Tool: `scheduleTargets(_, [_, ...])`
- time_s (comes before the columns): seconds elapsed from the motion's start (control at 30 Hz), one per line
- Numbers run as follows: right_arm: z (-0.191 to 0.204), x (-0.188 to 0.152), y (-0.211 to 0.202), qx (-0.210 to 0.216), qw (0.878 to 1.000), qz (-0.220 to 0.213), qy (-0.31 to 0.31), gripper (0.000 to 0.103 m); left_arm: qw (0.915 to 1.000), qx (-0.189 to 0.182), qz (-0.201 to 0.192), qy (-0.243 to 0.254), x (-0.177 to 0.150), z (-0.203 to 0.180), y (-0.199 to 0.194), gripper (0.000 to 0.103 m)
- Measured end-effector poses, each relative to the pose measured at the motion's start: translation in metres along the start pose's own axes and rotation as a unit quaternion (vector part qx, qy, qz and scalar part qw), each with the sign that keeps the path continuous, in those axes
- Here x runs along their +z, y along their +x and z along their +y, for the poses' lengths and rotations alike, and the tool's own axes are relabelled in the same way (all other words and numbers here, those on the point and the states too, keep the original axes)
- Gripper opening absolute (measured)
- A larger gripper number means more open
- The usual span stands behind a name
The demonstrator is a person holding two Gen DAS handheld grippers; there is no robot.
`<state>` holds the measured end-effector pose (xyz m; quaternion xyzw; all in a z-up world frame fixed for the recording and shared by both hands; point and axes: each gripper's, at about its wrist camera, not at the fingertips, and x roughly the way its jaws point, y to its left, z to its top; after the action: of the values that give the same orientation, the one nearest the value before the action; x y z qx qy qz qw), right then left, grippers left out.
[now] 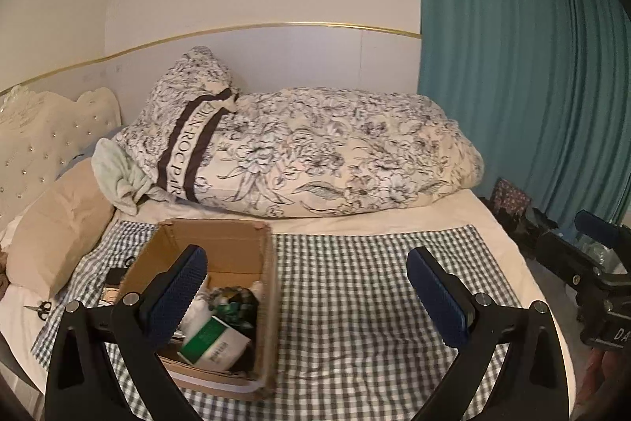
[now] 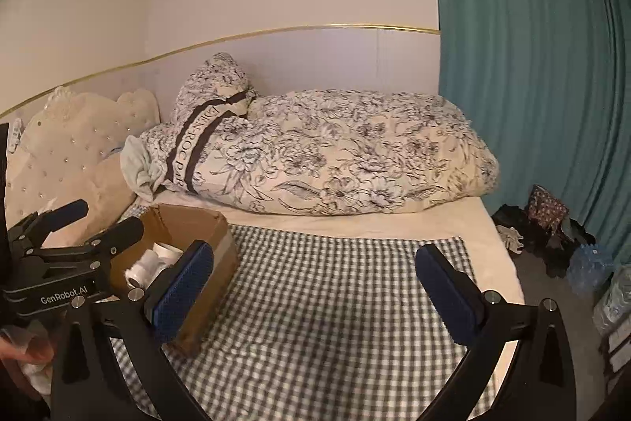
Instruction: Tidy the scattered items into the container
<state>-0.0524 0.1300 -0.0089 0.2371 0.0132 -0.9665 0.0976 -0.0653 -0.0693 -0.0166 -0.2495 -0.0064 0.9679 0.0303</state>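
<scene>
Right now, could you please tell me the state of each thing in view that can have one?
left gripper: open, nothing between its pads
right gripper: open, nothing between its pads
cardboard box: top open, upright on the checked cloth, holding items
green and white carton: inside the box, tilted
white rolls: inside the box
scissors: outside the box, lying left of it at the cloth's edge
checked cloth: spread flat
quilt: bundled up

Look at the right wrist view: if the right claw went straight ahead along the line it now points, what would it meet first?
Probably the checked cloth on the bed. The right claw is open with nothing between its fingers, and it points slightly downward over bare cloth. The cardboard box sits off to its left, out of that line. Depth is uncertain.
</scene>
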Motion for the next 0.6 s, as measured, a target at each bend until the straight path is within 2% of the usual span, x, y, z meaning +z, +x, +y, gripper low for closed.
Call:
scheduleTargets(0.33, [-0.047,-0.016,-0.017,-0.022,1.000,0.009,0.015,0.103,0.9999,-0.012,0.009,0.008,-0.007,-0.039,0.004,0.103])
scheduleTargets(0.6, [-0.067,-0.026,-0.022,-0.027,0.999,0.012,0.027,0.103,0.9996,-0.009,0.015,0.021,-0.011,-0.057,0.009,0.103])
